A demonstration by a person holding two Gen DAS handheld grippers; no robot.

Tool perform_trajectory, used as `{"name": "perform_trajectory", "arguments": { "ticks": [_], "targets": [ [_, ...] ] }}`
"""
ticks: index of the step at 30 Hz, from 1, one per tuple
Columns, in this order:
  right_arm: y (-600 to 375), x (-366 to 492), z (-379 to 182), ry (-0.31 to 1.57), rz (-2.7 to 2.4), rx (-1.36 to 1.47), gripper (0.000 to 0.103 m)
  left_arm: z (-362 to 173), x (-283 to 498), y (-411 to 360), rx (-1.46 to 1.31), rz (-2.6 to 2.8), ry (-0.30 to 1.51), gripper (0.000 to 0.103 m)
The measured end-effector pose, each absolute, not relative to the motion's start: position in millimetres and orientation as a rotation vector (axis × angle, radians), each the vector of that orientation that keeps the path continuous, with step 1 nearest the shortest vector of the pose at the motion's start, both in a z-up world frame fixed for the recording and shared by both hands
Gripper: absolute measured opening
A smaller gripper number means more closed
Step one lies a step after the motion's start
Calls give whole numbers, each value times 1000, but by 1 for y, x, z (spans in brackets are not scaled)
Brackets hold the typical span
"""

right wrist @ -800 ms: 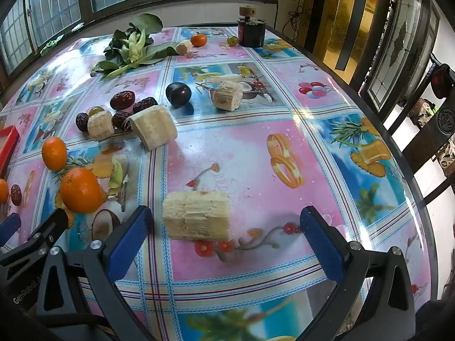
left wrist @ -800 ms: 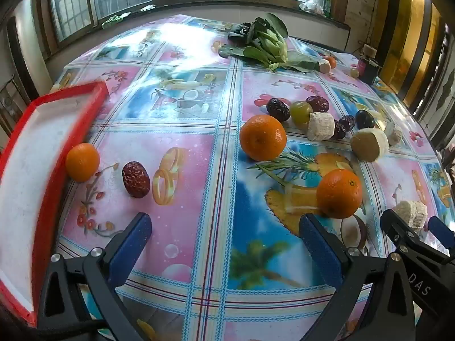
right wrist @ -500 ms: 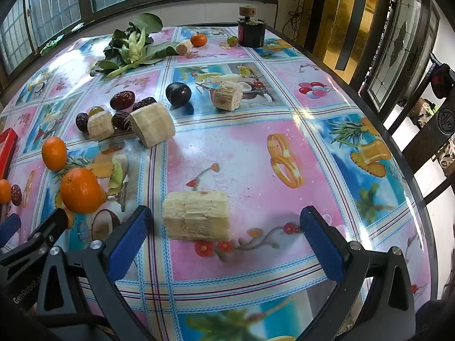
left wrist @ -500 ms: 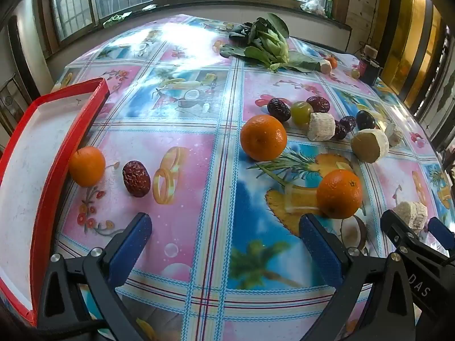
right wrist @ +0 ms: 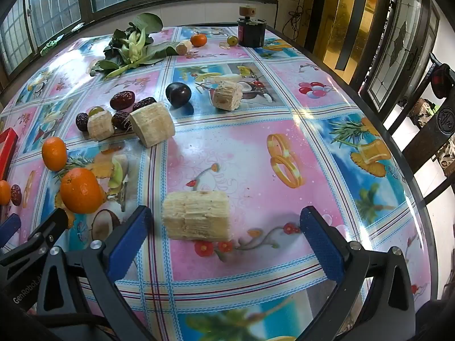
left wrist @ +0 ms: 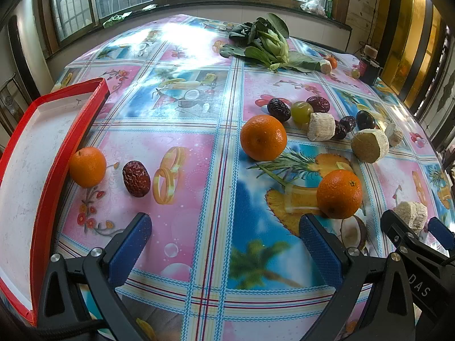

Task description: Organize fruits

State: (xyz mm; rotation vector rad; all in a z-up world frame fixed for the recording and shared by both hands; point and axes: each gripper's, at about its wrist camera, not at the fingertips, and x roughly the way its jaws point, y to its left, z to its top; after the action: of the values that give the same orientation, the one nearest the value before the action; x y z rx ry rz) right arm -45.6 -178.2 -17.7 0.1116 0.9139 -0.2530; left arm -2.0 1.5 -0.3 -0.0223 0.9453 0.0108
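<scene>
My left gripper (left wrist: 224, 236) is open and empty above the tablecloth. A red-rimmed white tray (left wrist: 42, 147) lies at its left. A small orange (left wrist: 87, 166) touches the tray's rim, with a red date (left wrist: 136, 178) beside it. Two larger oranges (left wrist: 263, 137) (left wrist: 339, 189) lie ahead to the right. My right gripper (right wrist: 224, 227) is open and empty, with a pale sugarcane piece (right wrist: 196, 215) between its fingers on the table. The right gripper also shows in the left wrist view (left wrist: 412, 231). Dates, a green grape (left wrist: 301, 111), a dark plum (right wrist: 178, 93) and more cane pieces (right wrist: 152, 128) lie beyond.
Leafy greens (right wrist: 133, 48) lie at the far side of the table. A dark jar (right wrist: 251, 32), a small orange (right wrist: 198, 39) and a grape (right wrist: 232, 40) stand near the far edge. The table edge (right wrist: 398, 153) curves on the right, with chairs beyond.
The left wrist view has shifted slightly, so the tray and small orange sit further right in frame. The right gripper has barely moved. Both grippers stayed open.
</scene>
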Motion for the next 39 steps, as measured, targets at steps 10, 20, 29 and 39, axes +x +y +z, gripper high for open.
{"name": "perform_trajectory", "arguments": {
  "ticks": [10,20,29,39],
  "targets": [
    [-178,-46,-18,914,-253,112,103,0,-2,2,-22,11,946,103],
    [-179,-40,-14,973,-222,103,103,0,7,2,9,-44,1044,103],
    [-180,-50,-15,967,-140,51,103,1,4,0,19,-57,1065,103],
    [-183,-47,-16,988,-98,29,103,0,8,1,22,-57,1098,103]
  ]
}}
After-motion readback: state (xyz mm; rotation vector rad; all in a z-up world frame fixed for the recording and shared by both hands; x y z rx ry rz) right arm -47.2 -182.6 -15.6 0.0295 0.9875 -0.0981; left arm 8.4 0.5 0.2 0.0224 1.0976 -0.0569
